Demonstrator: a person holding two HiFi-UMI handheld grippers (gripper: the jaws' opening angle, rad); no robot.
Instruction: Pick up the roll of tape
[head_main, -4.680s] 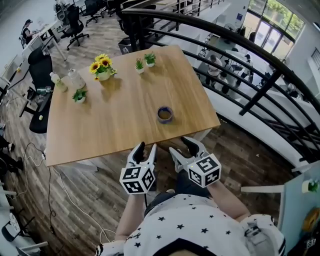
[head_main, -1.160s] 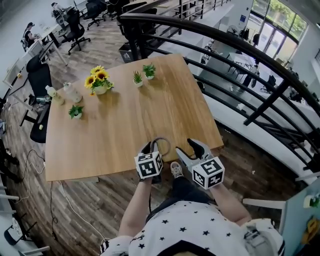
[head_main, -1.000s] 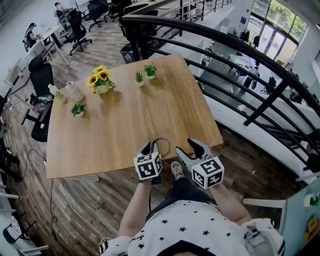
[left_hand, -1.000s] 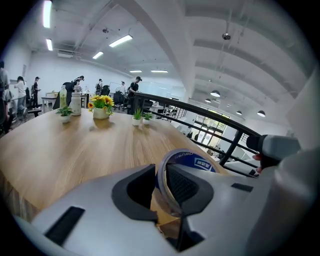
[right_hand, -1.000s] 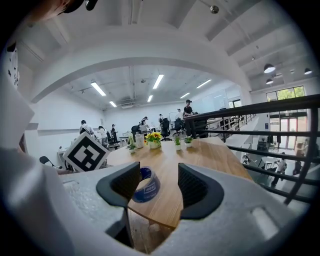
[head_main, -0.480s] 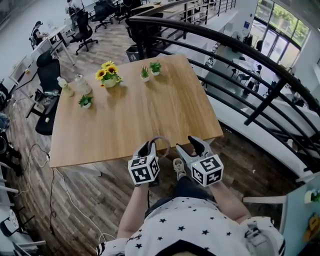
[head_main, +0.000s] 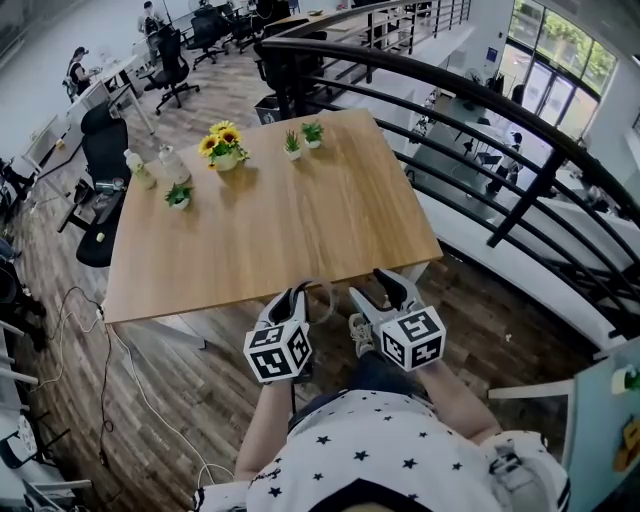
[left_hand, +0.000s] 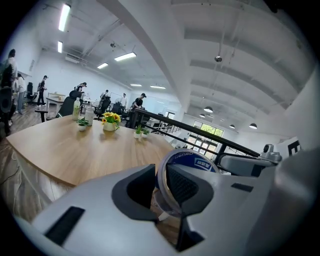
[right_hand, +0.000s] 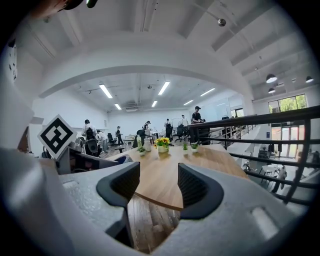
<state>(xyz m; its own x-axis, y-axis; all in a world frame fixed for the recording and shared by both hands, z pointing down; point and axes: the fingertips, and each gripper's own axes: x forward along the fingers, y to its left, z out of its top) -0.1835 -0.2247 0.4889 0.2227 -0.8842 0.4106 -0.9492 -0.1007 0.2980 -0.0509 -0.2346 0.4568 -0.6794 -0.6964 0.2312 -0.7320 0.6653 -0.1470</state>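
Note:
The roll of tape (head_main: 319, 297), a thin grey ring with a blue printed inner face (left_hand: 192, 159), stands upright between the jaws of my left gripper (head_main: 301, 299), which is shut on its rim. In the left gripper view the left gripper (left_hand: 161, 181) holds the roll off the near edge of the wooden table (left_hand: 75, 150), above the plank floor. My right gripper (head_main: 373, 286) hangs beside it on the right, open, and in the right gripper view nothing lies between the jaws of the right gripper (right_hand: 159, 186). The table (head_main: 270, 215) lies just ahead of both.
At the table's far side stand a pot of sunflowers (head_main: 224, 148), small potted plants (head_main: 302, 136) and bottles (head_main: 150, 166). A black railing (head_main: 480, 110) runs along the right. Office chairs (head_main: 105, 150) and floor cables (head_main: 110, 350) are at the left.
The tape lay on the table earlier; then the left gripper held it at the near edge. Both grippers have since drawn back toward the person and risen, carrying the roll off the table.

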